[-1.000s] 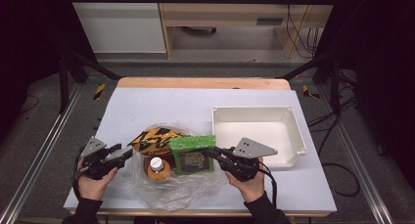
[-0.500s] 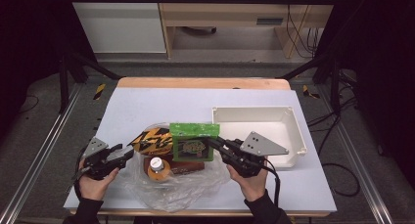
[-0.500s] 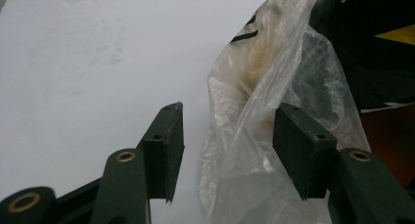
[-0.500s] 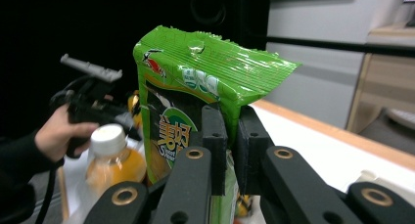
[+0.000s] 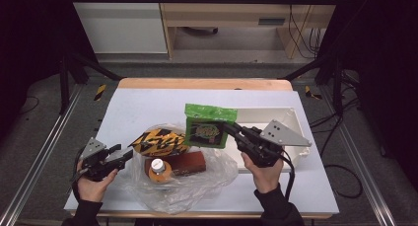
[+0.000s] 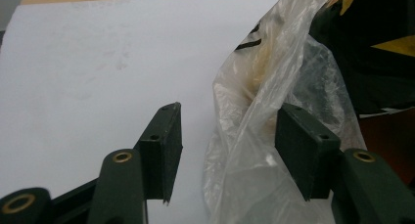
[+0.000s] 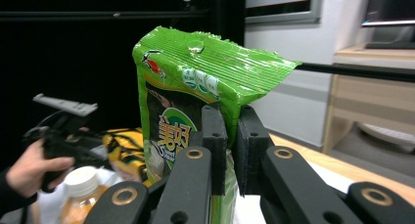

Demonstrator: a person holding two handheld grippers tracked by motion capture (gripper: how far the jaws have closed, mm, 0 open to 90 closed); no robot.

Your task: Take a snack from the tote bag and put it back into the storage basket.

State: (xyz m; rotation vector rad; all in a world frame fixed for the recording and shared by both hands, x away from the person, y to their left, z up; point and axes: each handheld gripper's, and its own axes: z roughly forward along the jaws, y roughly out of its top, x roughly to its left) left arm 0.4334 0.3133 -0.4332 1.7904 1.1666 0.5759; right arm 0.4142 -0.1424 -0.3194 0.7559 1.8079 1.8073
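Note:
My right gripper (image 5: pixel 230 129) (image 7: pixel 230 114) is shut on a green snack packet (image 5: pixel 204 130) (image 7: pixel 195 82) and holds it upright in the air above a clear plastic bag (image 5: pixel 197 181). In the bag lie a yellow-and-black packet (image 5: pixel 160 141), a white-capped bottle (image 5: pixel 157 167) and a reddish-brown block (image 5: pixel 190 162). My left gripper (image 5: pixel 125 154) (image 6: pixel 227 136) sits at the bag's left edge. Its jaws have just opened a little further. A fold of the bag (image 6: pixel 254 116) hangs loose between them, close to one pad (image 6: pixel 298 155), unpinched.
A white tray (image 5: pixel 291 118) stands at the right of the pale table (image 5: pixel 148 107), just behind my right hand. In the right gripper view, the other hand with its gripper (image 7: pixel 63 136) shows far left, above the bottle (image 7: pixel 83 185).
My right gripper has risen with the green packet, lifting it off the bag and tipping it upright. The left hand has stayed in place.

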